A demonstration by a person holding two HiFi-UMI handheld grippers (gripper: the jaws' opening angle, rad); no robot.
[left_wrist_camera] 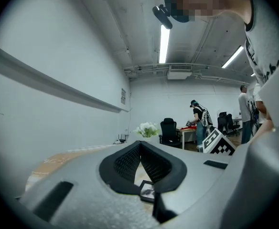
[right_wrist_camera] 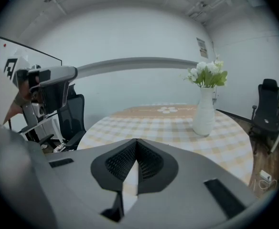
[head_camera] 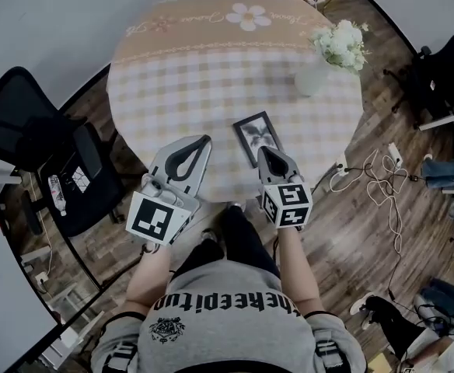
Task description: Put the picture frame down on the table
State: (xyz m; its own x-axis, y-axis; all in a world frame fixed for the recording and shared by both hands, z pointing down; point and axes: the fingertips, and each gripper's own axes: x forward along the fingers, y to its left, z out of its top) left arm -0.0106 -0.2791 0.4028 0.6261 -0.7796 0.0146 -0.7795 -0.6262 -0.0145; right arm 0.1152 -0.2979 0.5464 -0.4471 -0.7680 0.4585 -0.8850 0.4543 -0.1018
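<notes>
Black rectangular picture frame (head_camera: 258, 137): down flat, picture side up, on the part of the table nearest the person.
Long axis: runs away from the person toward the middle of the table, far end leaning a touch to the left; a short edge faces the near rim.
Table: round table under a beige-and-white checked cloth (head_camera: 204, 76), with a band of flower print across the far side.
Left gripper (head_camera: 204, 141): jaws pinched together at the tips, nothing between them. It hangs over the near rim, just left of the frame and clear of it.
Right gripper (head_camera: 263, 152): jaws closed tip to tip too, and nothing is held. Its nose lies over the frame's near right corner in the head view; whether it touches or hovers, I cannot tell.
Vase: tall white vase of white flowers (head_camera: 312, 76), upright at the far right, well apart from the frame.
</notes>
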